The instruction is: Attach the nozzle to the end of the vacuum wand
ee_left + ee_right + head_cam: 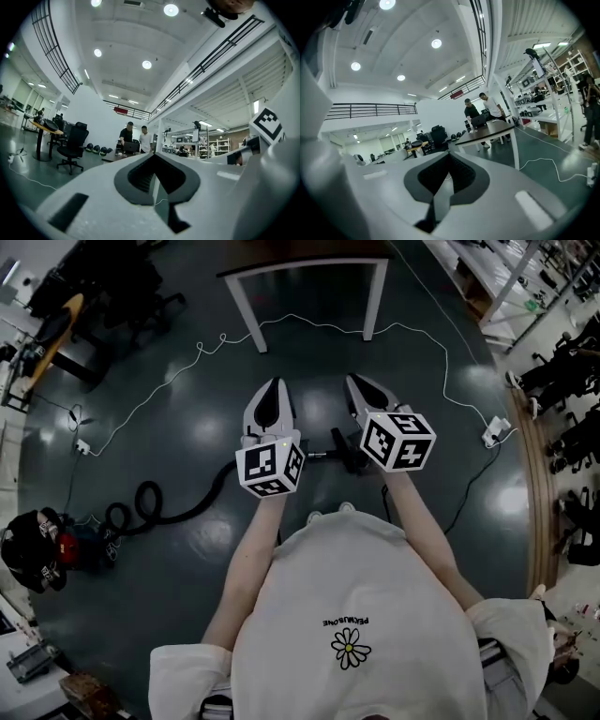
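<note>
At the left edge sits the vacuum body (pixel 36 549); its black hose (pixel 178 510) curls over open dark floor to the wand (pixel 321 455) and dark nozzle (pixel 347 461), low between the left gripper (pixel 274 386) and right gripper (pixel 356 382), both clenched, empty; table (pixel 246 310) ahead, white cable (pixel 448 357) right

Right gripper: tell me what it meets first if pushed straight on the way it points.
Probably the table, though it stands well ahead; nothing nearer shows in line with the shut right gripper.
</note>
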Demonstrator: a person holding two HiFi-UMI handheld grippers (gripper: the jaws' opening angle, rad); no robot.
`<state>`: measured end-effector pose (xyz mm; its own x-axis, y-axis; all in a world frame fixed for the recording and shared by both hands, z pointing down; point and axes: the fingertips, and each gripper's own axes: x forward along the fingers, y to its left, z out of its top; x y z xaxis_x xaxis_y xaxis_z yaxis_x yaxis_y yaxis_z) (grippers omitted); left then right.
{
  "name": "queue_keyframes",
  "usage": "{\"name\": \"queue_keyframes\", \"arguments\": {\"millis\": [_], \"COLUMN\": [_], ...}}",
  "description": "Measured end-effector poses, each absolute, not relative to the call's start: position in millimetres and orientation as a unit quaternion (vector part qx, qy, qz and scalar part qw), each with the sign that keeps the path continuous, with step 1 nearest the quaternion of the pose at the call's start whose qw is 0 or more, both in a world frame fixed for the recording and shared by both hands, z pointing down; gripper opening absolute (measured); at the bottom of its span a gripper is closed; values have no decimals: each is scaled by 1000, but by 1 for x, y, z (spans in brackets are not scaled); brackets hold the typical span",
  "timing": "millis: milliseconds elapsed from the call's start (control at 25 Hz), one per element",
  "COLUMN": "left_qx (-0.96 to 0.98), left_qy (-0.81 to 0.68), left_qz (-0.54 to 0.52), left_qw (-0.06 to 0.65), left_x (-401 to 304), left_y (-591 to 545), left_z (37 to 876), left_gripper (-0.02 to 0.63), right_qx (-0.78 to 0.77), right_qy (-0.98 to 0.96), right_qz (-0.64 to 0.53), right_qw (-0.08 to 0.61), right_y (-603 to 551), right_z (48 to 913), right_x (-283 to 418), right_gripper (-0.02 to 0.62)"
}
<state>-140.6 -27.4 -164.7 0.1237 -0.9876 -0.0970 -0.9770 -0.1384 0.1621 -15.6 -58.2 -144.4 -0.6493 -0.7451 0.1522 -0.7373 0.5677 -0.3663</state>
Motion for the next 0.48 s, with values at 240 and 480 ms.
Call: {"name": "queue_keyframes", "arguments": {"millis": [240, 480], "left_qx": [755, 767], "left_qy": [-648, -637], "left_qz": [-92, -80], "left_qw": [37, 23], "left_x": [-143, -136], "left_y": [-44, -45], "left_z": [-169, -170], "left_gripper": [3, 3], "right_qx": [-423, -420], "right_qy": [885, 887], "right_qz": [-195, -192], "right_qw": [24, 27], "right_y": [-73, -71], "right_z": [-157, -154], "right_x": [-20, -24], "right_gripper": [8, 8]}}
